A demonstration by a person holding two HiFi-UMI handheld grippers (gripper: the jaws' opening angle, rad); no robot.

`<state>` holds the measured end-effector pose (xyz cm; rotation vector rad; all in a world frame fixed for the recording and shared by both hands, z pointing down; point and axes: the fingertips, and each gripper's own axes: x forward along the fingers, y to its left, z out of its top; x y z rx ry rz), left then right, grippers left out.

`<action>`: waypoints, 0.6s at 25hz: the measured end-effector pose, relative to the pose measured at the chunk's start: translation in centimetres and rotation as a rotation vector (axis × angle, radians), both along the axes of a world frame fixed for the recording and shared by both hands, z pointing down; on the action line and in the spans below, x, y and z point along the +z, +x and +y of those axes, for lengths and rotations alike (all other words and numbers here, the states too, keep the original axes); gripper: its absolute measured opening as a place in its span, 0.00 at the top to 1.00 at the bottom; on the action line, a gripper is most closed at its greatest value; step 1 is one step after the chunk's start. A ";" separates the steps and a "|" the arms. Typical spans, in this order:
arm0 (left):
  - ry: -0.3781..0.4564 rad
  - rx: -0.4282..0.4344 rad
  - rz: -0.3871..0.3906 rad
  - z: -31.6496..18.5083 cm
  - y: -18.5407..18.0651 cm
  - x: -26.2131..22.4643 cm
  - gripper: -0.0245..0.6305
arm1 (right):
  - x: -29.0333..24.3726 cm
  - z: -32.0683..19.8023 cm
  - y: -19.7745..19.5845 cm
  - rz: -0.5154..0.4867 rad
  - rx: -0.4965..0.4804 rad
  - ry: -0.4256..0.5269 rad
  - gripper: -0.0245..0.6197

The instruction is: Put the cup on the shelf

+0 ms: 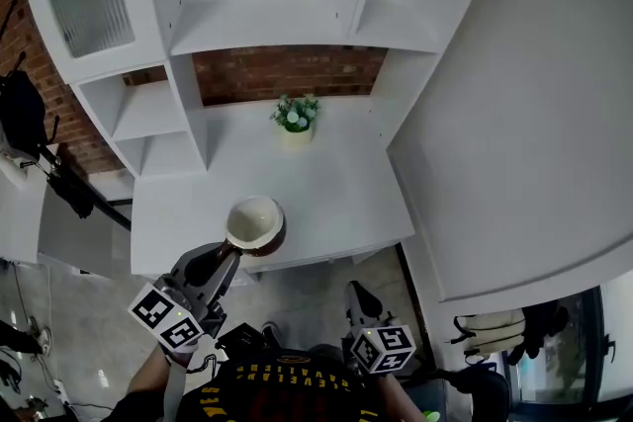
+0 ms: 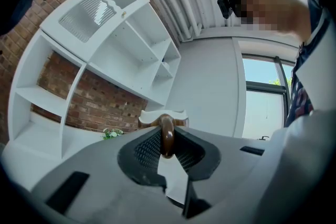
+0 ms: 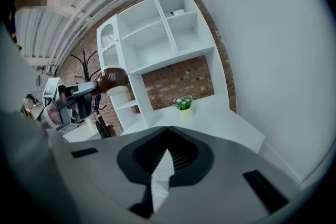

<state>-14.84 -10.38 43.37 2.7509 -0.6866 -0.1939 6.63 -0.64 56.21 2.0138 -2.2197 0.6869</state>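
A brown cup with a cream inside hangs above the front edge of the white desk. My left gripper is shut on its handle. In the left gripper view the brown handle is pinched between the jaws and the cup's rim shows just past them. The white shelf unit stands at the back of the desk, its compartments bare. My right gripper hangs low near my body, right of the cup, jaws shut on nothing. The right gripper view shows the cup held out left of the shelf unit.
A small pot of flowers stands at the back middle of the desk, against the brick wall. A tall white panel borders the desk on the right. A coat stand with dark things is at the left.
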 end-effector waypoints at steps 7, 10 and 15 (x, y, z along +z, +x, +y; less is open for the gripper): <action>-0.004 -0.022 -0.012 -2.3 0.3 0.4 0.89 | 1.1 -2.0 0.4 -0.023 -0.012 -0.007 0.95; 0.004 -0.048 -0.023 -3.3 1.0 0.3 0.89 | 2.0 -3.6 0.9 -0.038 -0.046 -0.008 0.95; 0.022 -0.107 -0.039 -5.2 2.4 -0.5 0.89 | 2.0 -7.7 2.4 -0.042 -0.124 0.016 0.95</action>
